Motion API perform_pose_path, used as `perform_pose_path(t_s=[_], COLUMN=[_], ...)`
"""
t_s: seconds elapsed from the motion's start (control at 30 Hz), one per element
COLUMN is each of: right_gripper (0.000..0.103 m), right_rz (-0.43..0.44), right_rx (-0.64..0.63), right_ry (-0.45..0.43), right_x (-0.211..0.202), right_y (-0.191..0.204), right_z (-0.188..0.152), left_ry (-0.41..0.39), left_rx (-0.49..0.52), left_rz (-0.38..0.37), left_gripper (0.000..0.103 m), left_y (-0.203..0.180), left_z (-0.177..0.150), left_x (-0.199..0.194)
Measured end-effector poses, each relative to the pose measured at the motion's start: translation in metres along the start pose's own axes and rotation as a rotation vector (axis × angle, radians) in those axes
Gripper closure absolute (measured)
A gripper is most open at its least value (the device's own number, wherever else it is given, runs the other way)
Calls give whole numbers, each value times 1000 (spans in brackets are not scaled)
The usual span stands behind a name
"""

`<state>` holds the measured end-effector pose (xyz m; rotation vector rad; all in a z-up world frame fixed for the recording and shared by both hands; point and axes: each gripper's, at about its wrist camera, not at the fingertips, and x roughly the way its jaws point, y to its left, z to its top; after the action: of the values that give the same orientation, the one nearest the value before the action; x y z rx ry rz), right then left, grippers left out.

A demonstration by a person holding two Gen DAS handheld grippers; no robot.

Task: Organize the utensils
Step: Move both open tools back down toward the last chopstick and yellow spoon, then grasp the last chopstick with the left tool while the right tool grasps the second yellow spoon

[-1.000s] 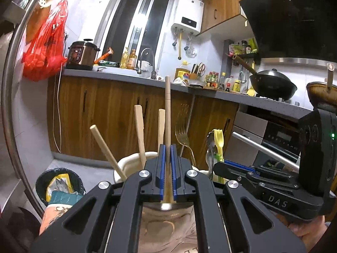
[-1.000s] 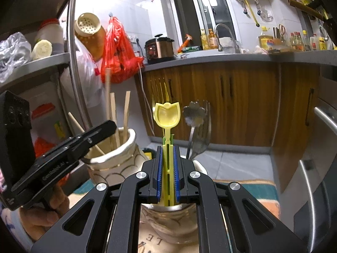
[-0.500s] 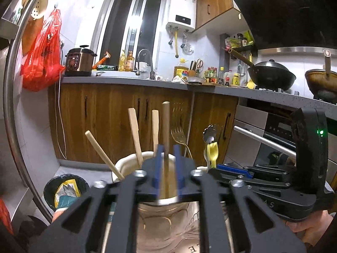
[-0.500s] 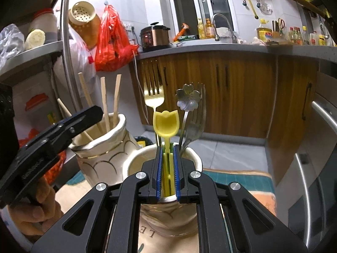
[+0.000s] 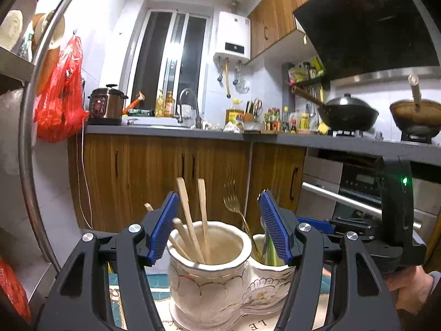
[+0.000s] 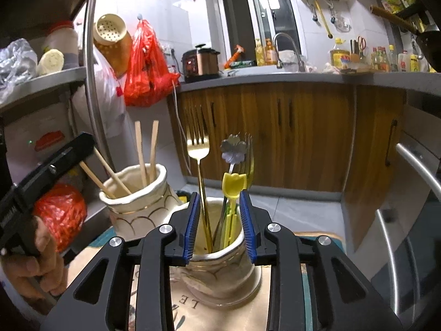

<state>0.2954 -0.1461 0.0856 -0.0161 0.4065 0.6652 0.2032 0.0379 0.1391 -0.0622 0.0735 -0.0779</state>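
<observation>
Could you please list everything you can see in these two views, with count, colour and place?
chopsticks: four, wooden, in left holder
holders: two, cream ceramic, side by side on mat
gold fork: one, right holder
yellow tulip utensil: one, right holder, between right jaws
flower-handled utensil: one, silver, right holder
red bag: one, hanging left
pressure cooker: one, brown, countertop
wok: one, black, stove
left gripper: jaws opening, nothing gripped
right gripper: jaws opening, pads off the utensil
</observation>
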Motion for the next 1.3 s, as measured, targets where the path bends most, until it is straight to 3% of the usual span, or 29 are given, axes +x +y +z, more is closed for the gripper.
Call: perform_pose_path(t_s=[0.23, 0.43, 0.63, 0.8, 0.93, 1.03, 1.3], right_gripper=[72, 72, 72, 72, 72, 72, 72], right_rz=[-11, -33, -31, -11, -1, 16, 65], right_rx=[-10, -40, -27, -4, -24, -33, -117], right_ry=[-16, 31, 152, 311, 368, 401, 500], right_x=[-26, -36, -32, -28, -31, -32, -34], right_y=[3, 9, 12, 15, 23, 29, 49], right_z=[-7, -26, -54, -84, -97, -107, -129], left_ry=[-15, 44, 196, 350, 513, 591, 645], left_rx=[15, 50, -37, -67, -129, -146, -88], left_rz=[-24, -31, -22, -37, -70, -90, -147], left_gripper=[41, 41, 42, 42, 44, 46, 49], left_y=[-8, -16, -7, -2, 6, 5, -18], left_z=[-2, -20, -43, -61, -82, -95, -111], left_x=[-34, -54, -53, -39, -16, -7, -4])
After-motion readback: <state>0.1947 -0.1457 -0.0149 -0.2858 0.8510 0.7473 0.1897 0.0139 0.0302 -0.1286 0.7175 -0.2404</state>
